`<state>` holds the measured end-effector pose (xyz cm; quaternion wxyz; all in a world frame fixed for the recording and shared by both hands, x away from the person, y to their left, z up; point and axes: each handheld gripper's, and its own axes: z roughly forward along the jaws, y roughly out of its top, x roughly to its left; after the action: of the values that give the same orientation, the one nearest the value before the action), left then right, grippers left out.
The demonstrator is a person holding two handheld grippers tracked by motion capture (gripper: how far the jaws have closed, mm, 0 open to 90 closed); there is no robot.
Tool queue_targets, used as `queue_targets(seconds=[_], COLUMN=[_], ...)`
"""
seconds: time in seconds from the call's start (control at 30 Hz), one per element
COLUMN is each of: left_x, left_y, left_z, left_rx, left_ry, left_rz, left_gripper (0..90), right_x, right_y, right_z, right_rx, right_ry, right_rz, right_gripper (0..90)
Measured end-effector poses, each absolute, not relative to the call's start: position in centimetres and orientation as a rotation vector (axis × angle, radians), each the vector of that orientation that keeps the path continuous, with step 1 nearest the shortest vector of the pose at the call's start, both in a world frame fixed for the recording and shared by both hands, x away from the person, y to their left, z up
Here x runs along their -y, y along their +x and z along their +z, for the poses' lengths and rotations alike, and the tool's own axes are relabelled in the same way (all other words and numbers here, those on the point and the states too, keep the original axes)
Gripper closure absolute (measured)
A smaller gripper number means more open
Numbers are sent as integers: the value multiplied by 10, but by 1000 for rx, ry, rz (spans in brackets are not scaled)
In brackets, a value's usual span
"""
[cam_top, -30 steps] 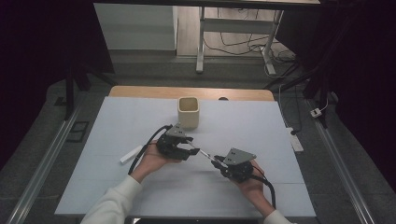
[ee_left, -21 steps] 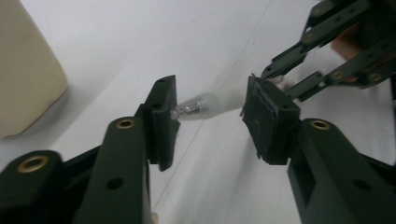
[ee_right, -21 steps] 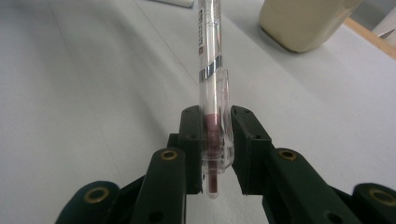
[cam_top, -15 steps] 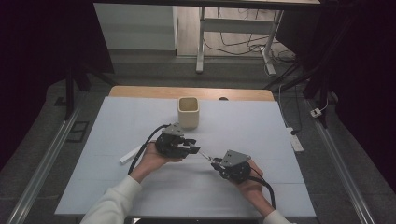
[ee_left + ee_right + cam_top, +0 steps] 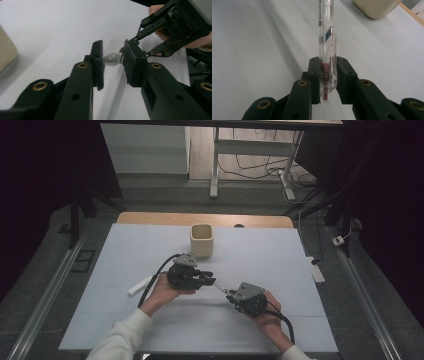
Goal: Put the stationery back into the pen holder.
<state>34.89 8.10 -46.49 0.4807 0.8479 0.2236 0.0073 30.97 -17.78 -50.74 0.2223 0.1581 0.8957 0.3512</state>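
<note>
Pen is sitting clamped in the right gripper, a clear-barrelled one with a pinkish bit inside near the held end and a clear clip. In the right gripper view both jaws are pressing on it from either side, and the barrel is running straight away from the camera over the white table.

From the high view, the right gripper is pointing the pen toward the left gripper, both of them hanging out near the middle of the table, in the person's hands.

In the left gripper view, the pen's rounded clear tip is poking into the gap between the left gripper's jaws, touching or right at the left-hand pad. Those jaws are standing apart, not squeezing anything.

A beige cup is sitting farther back on the table, well apart from the grippers. A white stick is lying on the table beside the left hand.
</note>
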Motion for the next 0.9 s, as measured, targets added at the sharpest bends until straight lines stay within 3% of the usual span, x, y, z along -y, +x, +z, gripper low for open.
queue_targets(seconds=[0.47, 0.9], left_x=[-75, -75], left_y=[341, 338], left_z=[-459, -455], left_rx=[-465, -456], left_ry=[2079, 2080], left_rz=[5, 32], left_gripper=[783, 792], right_x=[182, 189], right_y=[313, 317], right_z=[-509, -508], right_rx=[-2458, -2428], right_ry=[459, 534], right_rz=[989, 1068], right_gripper=[712, 599])
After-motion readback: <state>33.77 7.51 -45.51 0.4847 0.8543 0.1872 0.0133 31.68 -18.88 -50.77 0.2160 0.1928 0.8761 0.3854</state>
